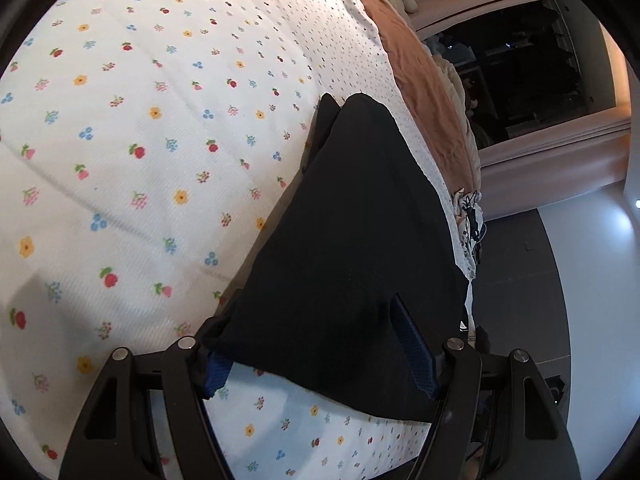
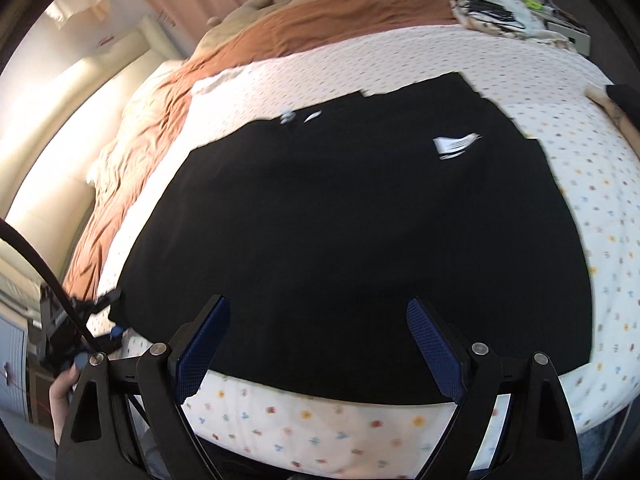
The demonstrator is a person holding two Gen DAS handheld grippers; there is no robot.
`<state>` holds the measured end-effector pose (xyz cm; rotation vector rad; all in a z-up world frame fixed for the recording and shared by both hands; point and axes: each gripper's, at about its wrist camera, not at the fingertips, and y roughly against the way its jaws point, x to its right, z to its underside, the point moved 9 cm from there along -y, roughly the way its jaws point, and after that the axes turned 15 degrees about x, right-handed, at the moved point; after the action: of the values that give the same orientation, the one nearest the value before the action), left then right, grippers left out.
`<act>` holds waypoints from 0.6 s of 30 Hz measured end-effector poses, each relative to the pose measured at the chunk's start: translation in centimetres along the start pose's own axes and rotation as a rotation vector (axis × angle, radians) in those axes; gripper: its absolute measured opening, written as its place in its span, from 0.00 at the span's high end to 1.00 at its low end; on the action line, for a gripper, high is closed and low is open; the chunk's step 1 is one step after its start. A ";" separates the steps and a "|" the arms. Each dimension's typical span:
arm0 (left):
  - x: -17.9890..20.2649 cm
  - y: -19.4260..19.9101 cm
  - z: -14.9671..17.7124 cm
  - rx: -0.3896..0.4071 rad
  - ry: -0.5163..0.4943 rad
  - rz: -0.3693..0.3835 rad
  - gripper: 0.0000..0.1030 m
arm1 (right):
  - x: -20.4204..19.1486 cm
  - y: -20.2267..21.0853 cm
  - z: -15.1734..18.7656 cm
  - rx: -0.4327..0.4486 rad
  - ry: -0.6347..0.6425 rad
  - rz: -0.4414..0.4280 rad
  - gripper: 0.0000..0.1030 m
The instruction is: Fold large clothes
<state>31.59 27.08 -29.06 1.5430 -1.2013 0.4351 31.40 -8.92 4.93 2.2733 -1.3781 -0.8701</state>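
A large black garment (image 2: 360,220) lies spread flat on a bed with a white flower-print sheet (image 2: 320,432). White tags (image 2: 456,145) show on its far part. My right gripper (image 2: 318,344) is open, both blue pads just above the garment's near edge. In the left wrist view the same black garment (image 1: 352,240) runs away from the camera in a long strip. My left gripper (image 1: 316,344) is open wide with the garment's near corner lying between and over its blue pads (image 1: 414,344). The flower-print sheet (image 1: 140,140) fills the left of that view.
A rust-orange blanket (image 2: 300,24) and beige bedding lie bunched at the far side of the bed. A pile with black cables (image 2: 492,12) sits at the far right corner. The bed's edge and a grey floor (image 1: 520,280) are at the right in the left wrist view.
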 end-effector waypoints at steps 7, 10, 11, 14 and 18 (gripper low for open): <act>-0.5 -0.3 -0.5 0.025 0.015 -0.006 0.53 | -1.9 -3.9 1.5 -0.086 0.016 -0.017 0.33; -0.3 -0.1 -0.6 0.037 0.005 0.001 0.76 | -3.2 -5.3 1.8 -0.107 0.049 -0.015 0.37; -0.2 -0.1 -0.7 0.041 0.003 0.004 0.78 | -3.3 -5.7 2.1 -0.114 0.065 -0.012 0.37; -0.1 0.1 -0.7 0.050 0.005 0.006 0.78 | -3.3 -7.1 2.1 -0.122 0.096 0.017 0.40; -0.1 0.0 -0.7 0.051 0.009 -0.001 0.78 | -1.9 -8.4 0.9 -0.116 0.077 0.056 0.54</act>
<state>31.76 27.77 -28.84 1.5832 -1.1903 0.4751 35.78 -3.23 0.04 2.1473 -1.3166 -0.8142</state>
